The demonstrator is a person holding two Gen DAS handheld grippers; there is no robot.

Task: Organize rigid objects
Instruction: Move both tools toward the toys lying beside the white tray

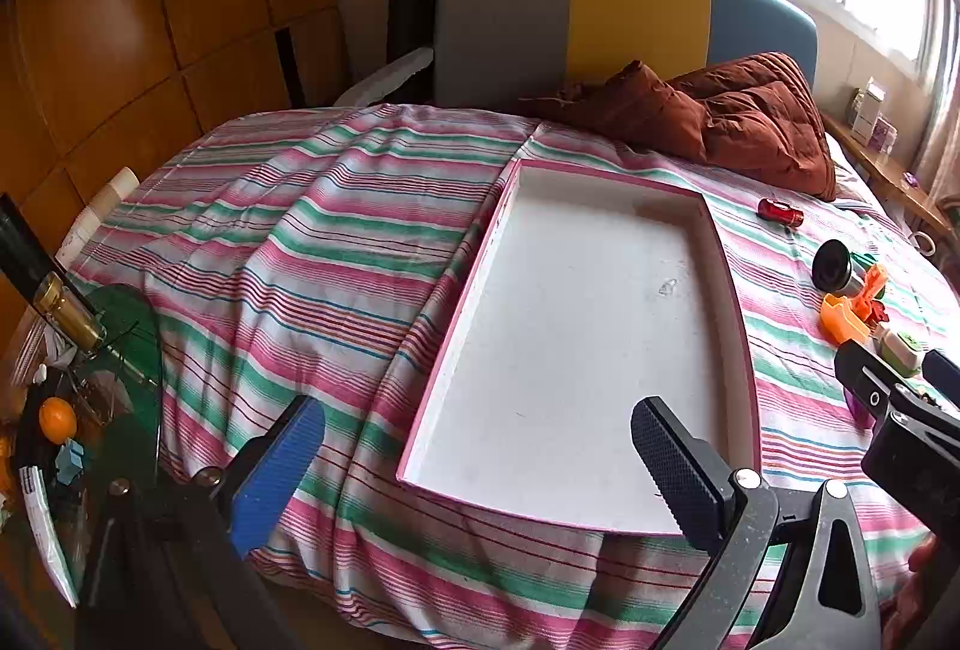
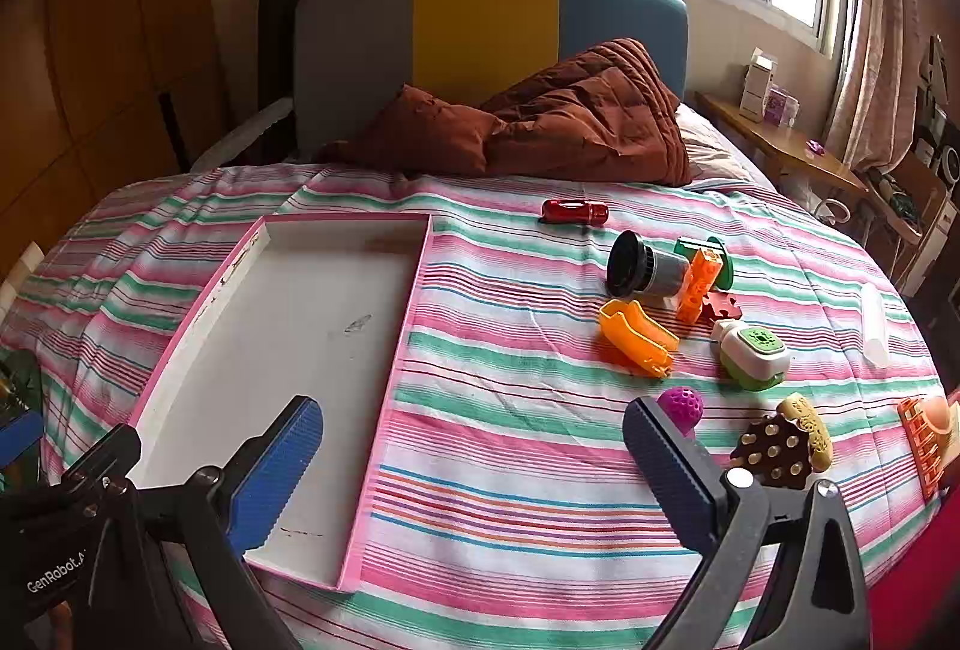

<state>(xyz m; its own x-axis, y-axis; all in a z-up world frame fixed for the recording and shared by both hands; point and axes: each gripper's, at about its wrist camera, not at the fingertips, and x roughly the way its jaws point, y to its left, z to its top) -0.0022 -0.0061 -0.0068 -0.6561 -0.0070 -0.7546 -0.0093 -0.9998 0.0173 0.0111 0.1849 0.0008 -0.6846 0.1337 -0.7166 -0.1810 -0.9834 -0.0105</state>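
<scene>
A pink-rimmed white tray (image 1: 729, 290) (image 2: 414, 290) lies empty on the striped bed. To its right lie a red toy car (image 2: 575, 212) (image 1: 779, 213), a black and grey cylinder (image 2: 645, 269) (image 1: 833, 266), an orange block (image 2: 699, 284), an orange curved piece (image 2: 637, 335) (image 1: 843, 323), a green and white gadget (image 2: 753, 353), a purple ball (image 2: 681, 407) and a brown studded piece (image 2: 780, 449). My left gripper (image 1: 480, 461) is open over the tray's near edge. My right gripper (image 2: 474, 455) is open above the sheet, right of the tray.
A brown quilt (image 2: 570, 128) is bunched at the headboard. A glass side table (image 1: 120, 350) with an orange and clutter stands left of the bed. A wooden shelf (image 2: 780, 146) runs under the window. An orange comb-like piece (image 2: 924, 440) lies at the right edge.
</scene>
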